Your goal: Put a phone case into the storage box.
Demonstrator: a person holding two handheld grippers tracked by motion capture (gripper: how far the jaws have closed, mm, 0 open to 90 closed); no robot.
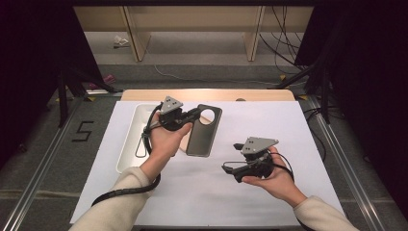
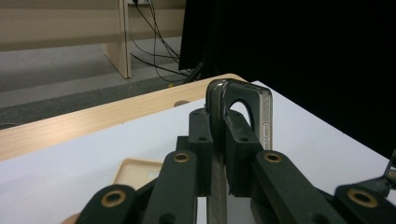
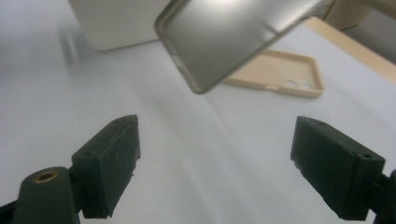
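Note:
A dark grey translucent phone case (image 1: 204, 134) with a round camera hole hangs above the white mat, gripped by its top edge. My left gripper (image 1: 196, 114) is shut on that edge; in the left gripper view the case (image 2: 264, 116) stands edge-on between the jaws of my left gripper (image 2: 217, 128). In the right gripper view the grey case (image 3: 233, 37) hovers tilted, and a beige phone case (image 3: 280, 72) lies flat on the mat behind it. My right gripper (image 1: 232, 157) is held low at the right, open and holding nothing, with its jaws (image 3: 215, 154) wide apart and pointing toward the cases.
A white rectangular tray (image 1: 126, 144) lies on the mat to the left, beside the left hand. The wooden table edge (image 1: 207, 94) runs along the far side. Cables and shelf legs stand on the floor beyond.

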